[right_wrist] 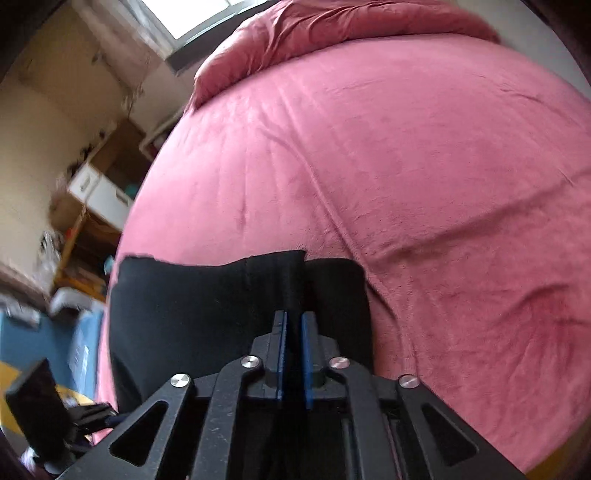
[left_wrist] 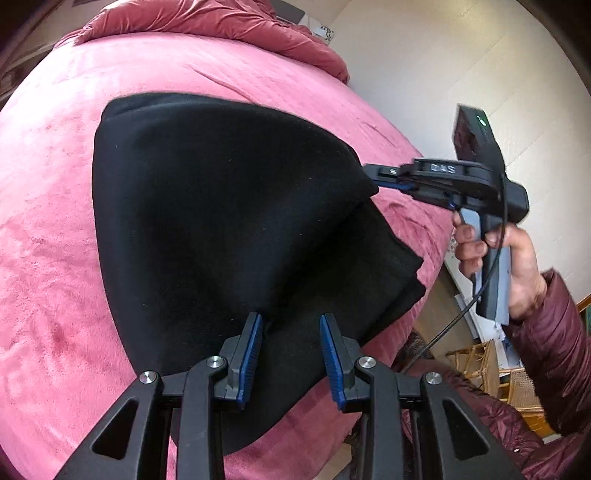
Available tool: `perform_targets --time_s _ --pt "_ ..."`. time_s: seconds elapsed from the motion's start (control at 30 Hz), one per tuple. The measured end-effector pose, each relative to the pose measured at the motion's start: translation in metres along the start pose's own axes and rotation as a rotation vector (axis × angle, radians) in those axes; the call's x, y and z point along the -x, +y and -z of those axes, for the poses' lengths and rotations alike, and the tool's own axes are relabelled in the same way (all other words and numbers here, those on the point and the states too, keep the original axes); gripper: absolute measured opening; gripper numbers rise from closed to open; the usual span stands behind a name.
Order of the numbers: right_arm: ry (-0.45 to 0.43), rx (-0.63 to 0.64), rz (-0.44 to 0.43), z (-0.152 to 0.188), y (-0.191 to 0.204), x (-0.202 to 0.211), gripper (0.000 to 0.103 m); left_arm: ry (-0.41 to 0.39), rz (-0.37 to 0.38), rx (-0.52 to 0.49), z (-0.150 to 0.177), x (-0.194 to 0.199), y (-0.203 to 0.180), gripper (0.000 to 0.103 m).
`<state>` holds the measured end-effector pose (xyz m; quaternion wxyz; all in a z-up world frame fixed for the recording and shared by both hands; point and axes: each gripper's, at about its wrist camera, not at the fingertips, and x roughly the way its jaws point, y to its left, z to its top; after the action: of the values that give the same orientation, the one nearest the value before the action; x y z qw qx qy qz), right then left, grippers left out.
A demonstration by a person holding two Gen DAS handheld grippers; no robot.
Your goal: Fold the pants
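Note:
Black pants [left_wrist: 221, 206] lie partly folded on the pink bed cover [left_wrist: 55, 221]. My left gripper [left_wrist: 291, 321] is open just above the near edge of the pants, its blue pads [left_wrist: 255, 347] apart with black cloth between and below them. My right gripper [left_wrist: 376, 177] is shut on the right edge of the pants and holds that edge lifted. In the right wrist view the right gripper [right_wrist: 293, 317] pinches a fold of the pants [right_wrist: 207, 295] between its blue pads [right_wrist: 306, 350].
A bunched red duvet [left_wrist: 221, 22] lies at the far end of the bed. The bed edge runs along the right, with a white wall [left_wrist: 443, 55], wicker chair [left_wrist: 476, 362] and floor beyond. A white drawer unit [right_wrist: 99, 192] and clutter stand left of the bed.

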<state>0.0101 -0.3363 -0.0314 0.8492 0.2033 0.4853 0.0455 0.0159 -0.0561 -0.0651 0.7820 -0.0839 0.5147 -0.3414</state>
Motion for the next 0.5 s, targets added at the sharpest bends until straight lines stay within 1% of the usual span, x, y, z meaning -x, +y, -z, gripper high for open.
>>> perform_targets --time_s 0.07,0.1,0.13,0.2,0.23,0.27,0.3,0.37,0.43,0.47,0.5 --pt "-0.034 -0.029 -0.024 0.004 -0.005 0.018 0.014 -0.005 0.005 0.003 0.0 0.003 0.002 0.033" --pt "-0.045 -0.043 -0.047 0.008 -0.006 0.029 0.014 -0.009 0.009 0.006 0.0 0.005 0.003 0.033" --pt "-0.046 -0.058 -0.092 0.015 -0.009 0.041 0.014 -0.012 0.014 0.012 0.0 0.006 0.004 0.033" --pt "-0.026 -0.088 -0.18 0.033 -0.009 0.055 0.014 -0.021 0.021 0.023 0.001 0.009 0.007 0.033" --pt "-0.002 -0.105 -0.229 0.047 -0.009 0.061 0.014 -0.027 0.023 0.024 0.001 0.011 0.006 0.033" --pt "0.012 -0.12 -0.255 0.056 -0.008 0.061 0.014 -0.033 0.024 0.023 0.002 0.013 0.005 0.033" --pt "0.046 -0.148 -0.295 0.07 -0.007 0.062 0.014 -0.038 0.024 0.021 0.002 0.015 0.004 0.033" --pt "0.091 -0.189 -0.316 0.09 -0.005 0.059 0.014 -0.041 0.025 0.015 0.001 0.014 0.001 0.033" --pt "0.119 -0.23 -0.318 0.108 -0.005 0.052 0.02 -0.042 0.026 0.008 0.001 0.015 -0.002 0.033" --pt "0.126 -0.253 -0.32 0.113 -0.006 0.048 0.024 -0.044 0.025 0.003 0.002 0.012 -0.005 0.033" --pt "0.129 -0.276 -0.317 0.116 -0.007 0.043 0.026 -0.046 0.023 0.0 0.003 0.013 -0.006 0.033"
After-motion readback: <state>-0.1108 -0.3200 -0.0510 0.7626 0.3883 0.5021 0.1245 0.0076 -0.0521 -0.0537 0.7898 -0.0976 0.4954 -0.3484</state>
